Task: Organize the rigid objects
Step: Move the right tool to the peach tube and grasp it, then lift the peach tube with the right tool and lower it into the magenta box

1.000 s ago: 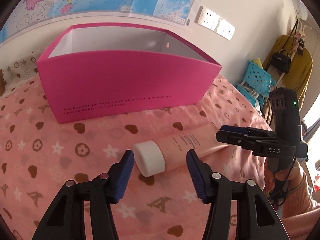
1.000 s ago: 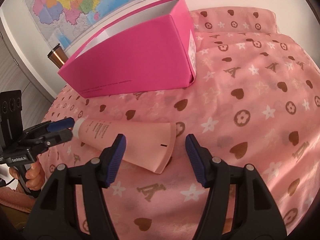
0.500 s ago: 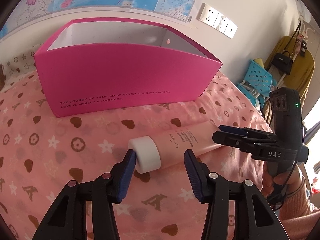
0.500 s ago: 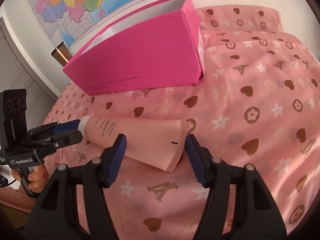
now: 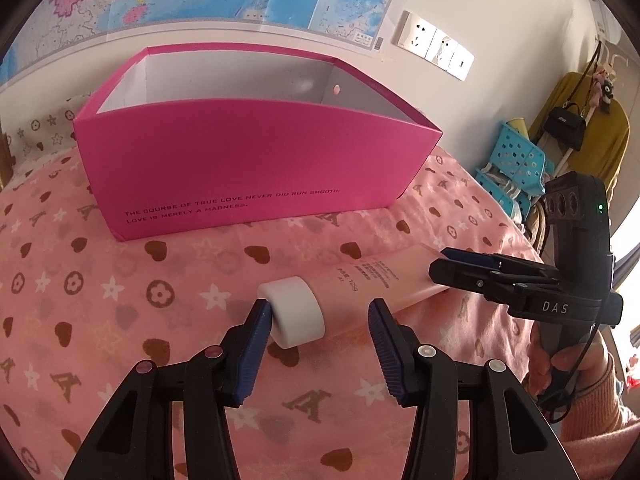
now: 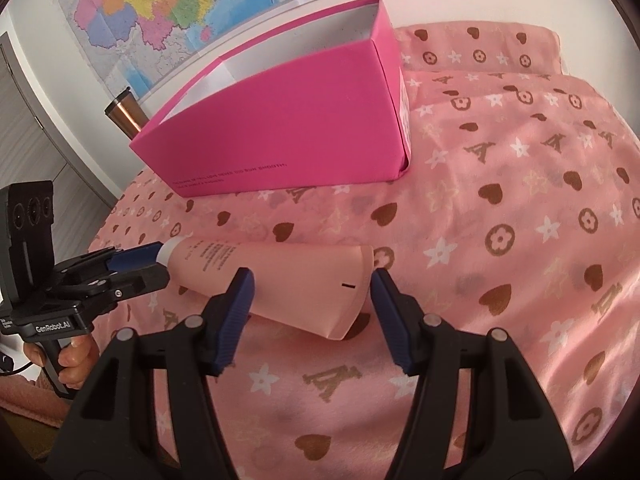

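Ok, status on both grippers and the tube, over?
Left hand-held gripper open around white cap. Right hand-held gripper open, straddling tube's crimped end. Tube flat on bedspread; pink box beyond, path clear.

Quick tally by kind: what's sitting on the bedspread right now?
Pink tube with white cap: 1
Magenta open box: 1
Total: 2

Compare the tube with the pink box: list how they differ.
The tube lies on its side on the bedspread; the box stands upright with its top open. The tube is pale peach with a white cap; the box is hot pink with a white inside. The box is far bigger. Both carry dark print.
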### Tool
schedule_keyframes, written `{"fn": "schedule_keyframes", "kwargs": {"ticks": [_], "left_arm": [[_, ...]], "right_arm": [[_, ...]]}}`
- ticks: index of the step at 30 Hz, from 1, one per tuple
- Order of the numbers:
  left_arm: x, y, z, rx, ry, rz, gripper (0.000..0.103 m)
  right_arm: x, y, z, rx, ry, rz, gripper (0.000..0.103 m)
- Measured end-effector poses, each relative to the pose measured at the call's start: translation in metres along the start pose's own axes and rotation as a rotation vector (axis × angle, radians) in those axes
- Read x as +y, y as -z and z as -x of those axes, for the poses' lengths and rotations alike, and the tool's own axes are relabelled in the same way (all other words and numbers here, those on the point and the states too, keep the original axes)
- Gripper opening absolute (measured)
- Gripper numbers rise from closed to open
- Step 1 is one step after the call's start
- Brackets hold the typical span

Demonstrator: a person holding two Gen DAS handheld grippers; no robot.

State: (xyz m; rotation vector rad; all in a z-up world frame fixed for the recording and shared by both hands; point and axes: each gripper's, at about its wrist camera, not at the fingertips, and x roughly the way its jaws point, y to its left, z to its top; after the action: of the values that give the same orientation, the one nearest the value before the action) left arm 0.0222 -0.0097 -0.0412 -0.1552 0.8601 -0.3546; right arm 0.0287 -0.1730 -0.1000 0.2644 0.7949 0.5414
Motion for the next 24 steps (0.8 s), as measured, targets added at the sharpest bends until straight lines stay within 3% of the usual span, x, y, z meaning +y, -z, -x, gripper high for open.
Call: {"fn": "schedule_keyframes", "kwargs": {"ticks": [24], "left_arm": [[-0.007,-0.032,0.033,-0.125,-0.035,-0.046,0.050]], "right_arm": [[0.024,-0.031,0.032,-0.128,-0.003,0.084,0.063]]}}
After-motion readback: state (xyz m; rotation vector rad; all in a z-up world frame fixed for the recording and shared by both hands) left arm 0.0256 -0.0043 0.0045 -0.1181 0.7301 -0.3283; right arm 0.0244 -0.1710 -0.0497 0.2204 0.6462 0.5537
